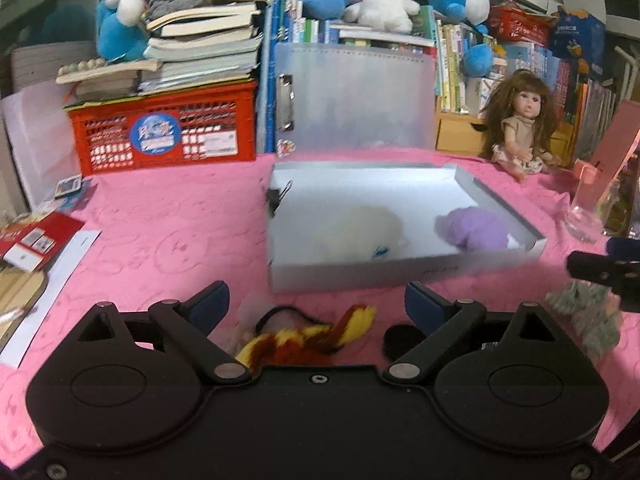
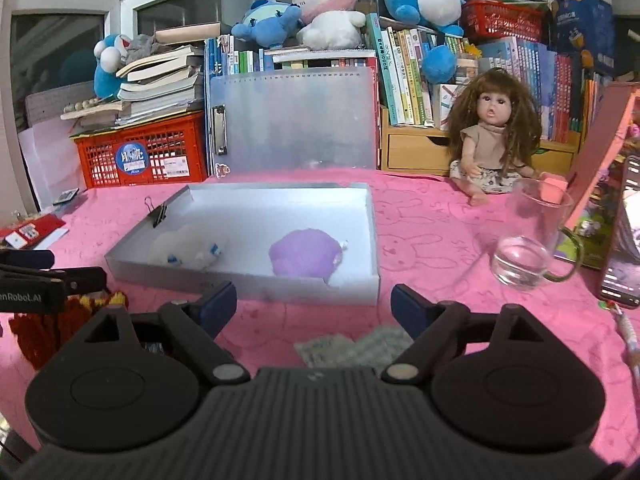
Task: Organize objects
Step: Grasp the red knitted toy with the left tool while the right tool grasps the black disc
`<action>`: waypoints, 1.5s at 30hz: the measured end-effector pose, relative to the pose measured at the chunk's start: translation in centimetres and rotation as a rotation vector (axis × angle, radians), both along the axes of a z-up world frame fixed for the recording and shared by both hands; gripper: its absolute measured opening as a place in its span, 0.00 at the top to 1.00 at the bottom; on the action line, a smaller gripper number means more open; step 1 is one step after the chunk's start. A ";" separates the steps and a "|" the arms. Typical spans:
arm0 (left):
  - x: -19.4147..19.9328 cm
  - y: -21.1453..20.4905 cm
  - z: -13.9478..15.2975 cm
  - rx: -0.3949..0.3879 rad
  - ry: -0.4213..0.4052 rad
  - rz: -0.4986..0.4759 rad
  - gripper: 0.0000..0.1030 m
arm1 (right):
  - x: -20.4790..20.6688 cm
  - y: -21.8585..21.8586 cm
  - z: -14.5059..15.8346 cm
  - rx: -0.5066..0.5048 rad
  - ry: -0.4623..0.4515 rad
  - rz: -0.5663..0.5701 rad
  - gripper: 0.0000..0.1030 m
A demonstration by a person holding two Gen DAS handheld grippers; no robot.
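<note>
A shallow white box lies on the pink cloth, with a white plush and a purple plush inside it. My left gripper stands open in front of the box, over a red-and-yellow striped plush that lies on the cloth untouched. My right gripper is open too, over a grey-green fuzzy piece that its pads do not press. Each gripper's fingers show at the edge of the other view.
A glass mug, a phone and a pen sit at the right. A doll sits behind them. A red crate under stacked books, a clear clipboard and a bookshelf line the back. Red booklets lie left.
</note>
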State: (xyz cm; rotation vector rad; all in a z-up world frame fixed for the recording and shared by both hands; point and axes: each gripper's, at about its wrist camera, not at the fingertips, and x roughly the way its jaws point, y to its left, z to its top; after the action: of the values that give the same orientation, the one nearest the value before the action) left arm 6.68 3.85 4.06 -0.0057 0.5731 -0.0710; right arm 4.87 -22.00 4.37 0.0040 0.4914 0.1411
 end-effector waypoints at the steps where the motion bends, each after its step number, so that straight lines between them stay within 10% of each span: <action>1: -0.4 0.3 -0.2 -0.002 0.003 0.006 0.08 | -0.4 0.0 -0.1 -0.007 -0.004 -0.001 0.12; 12: -3.4 1.8 -2.1 0.001 0.012 0.048 0.09 | -4.2 -0.1 -1.8 -0.051 0.007 -0.001 0.12; 30: -4.8 1.3 -3.0 0.005 0.008 0.016 0.40 | -6.1 -0.8 -3.9 0.026 0.086 -0.007 0.13; 45: -4.5 1.6 -3.9 -0.005 0.040 0.031 0.41 | -6.8 0.8 -4.6 0.001 0.134 0.063 0.36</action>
State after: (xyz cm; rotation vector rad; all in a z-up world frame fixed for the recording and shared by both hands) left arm 2.15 5.46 0.11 -0.0205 0.6127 -0.0422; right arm -1.88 -21.21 -0.26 -0.0010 0.6258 0.2035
